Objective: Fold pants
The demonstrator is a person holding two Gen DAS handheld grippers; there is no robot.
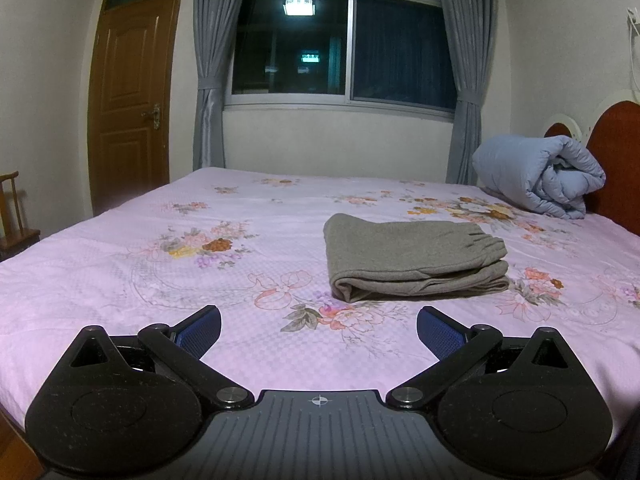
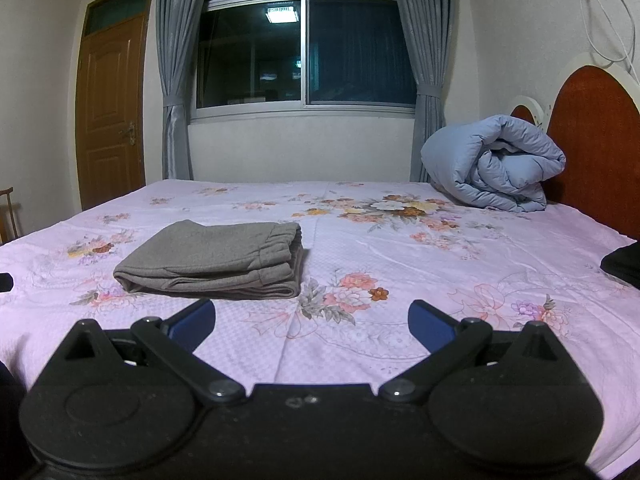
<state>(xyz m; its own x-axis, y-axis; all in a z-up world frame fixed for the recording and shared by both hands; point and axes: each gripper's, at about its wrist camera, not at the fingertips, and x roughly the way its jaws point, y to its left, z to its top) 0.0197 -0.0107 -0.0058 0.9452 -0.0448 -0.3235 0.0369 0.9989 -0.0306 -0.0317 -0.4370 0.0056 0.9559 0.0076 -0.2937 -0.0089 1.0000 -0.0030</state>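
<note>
Both the left gripper (image 1: 319,334) and right gripper (image 2: 311,326) gape wide, empty. The folded pants (image 1: 412,258) lie at one o'clock of the left; a careless brush could likely topple the stack.

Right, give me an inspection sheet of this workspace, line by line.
Surface: bed sheet, pink with flowers, a few shallow creases.
Job's things: grey pants folded into a compact stack, waistband on top, lying flat on the sheet.
Clutter: rolled blue quilt by the headboard; a dark object at the right edge of the right view, unidentifiable.
Grippers: left gripper open, holding nothing, short of the pants; right gripper open, holding nothing.
Cables: white cords hanging on the wall above the headboard.
Surroundings: window dark, grey curtains tied back, wooden door closed.
</note>
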